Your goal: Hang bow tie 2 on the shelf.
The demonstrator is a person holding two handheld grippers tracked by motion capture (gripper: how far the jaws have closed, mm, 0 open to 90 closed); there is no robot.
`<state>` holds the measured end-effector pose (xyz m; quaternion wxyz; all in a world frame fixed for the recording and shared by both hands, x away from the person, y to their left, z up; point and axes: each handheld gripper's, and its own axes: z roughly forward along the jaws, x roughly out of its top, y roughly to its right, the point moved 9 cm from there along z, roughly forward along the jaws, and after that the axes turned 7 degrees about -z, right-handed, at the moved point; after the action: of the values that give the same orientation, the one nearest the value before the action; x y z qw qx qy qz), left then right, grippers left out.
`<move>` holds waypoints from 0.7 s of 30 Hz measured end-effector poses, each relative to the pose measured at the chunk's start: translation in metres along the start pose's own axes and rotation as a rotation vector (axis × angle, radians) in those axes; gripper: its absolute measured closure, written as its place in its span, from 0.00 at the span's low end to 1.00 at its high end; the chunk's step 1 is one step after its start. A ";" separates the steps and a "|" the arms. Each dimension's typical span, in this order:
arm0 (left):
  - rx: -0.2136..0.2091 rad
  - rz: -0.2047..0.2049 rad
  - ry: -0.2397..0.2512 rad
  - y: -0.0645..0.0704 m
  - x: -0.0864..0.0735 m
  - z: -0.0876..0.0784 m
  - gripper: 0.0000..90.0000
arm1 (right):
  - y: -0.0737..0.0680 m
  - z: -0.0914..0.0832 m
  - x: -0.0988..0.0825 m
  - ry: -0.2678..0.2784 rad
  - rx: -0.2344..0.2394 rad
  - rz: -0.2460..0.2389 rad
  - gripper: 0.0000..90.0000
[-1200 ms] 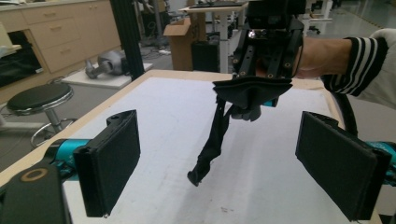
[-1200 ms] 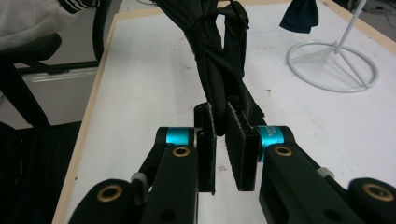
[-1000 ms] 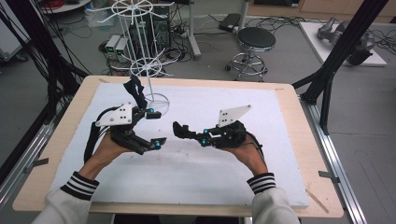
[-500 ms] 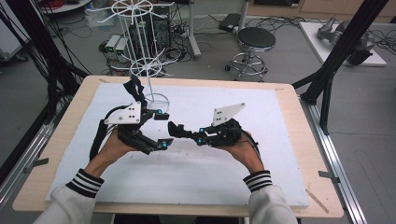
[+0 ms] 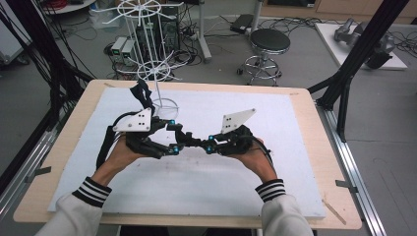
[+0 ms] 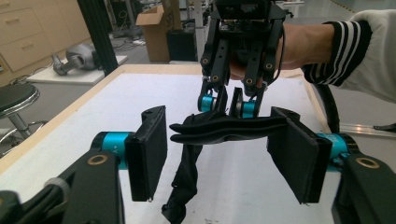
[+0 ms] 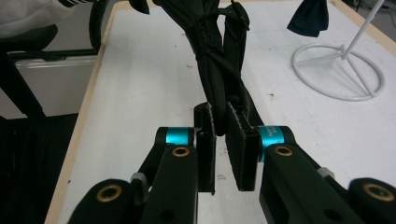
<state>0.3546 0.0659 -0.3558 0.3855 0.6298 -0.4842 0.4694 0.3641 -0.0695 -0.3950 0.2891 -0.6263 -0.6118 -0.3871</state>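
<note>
1. A black sock is held above the white mat, stretched level between the two grippers at mid-table, with a loose end hanging down toward the mat.
2. The right gripper is clamped on the sock: its pads pinch the fabric, seen close up in the right gripper view.
3. The left gripper has just been closing; its pads stand to either side of the sock's end, with a visible gap on the left pad and the right pad at or near the fabric. No firm grip is evident.
4. A white wire rack stands at the far left of the mat, its ring base on the mat.
5. A second dark sock hangs from the rack.
</note>
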 end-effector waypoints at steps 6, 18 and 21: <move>0.006 0.017 -0.005 0.000 0.001 0.000 0.52 | 0.000 0.001 0.001 -0.002 0.004 -0.005 0.92; 0.014 0.019 -0.018 0.000 0.000 -0.002 0.58 | 0.000 -0.002 0.002 0.003 -0.009 0.001 0.92; 0.014 0.007 -0.013 0.000 0.000 -0.002 0.61 | 0.001 -0.002 0.002 0.006 -0.015 0.005 0.92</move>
<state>0.3542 0.0676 -0.3549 0.3763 0.6339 -0.4856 0.4699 0.3644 -0.0701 -0.3920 0.2872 -0.6288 -0.6066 -0.3928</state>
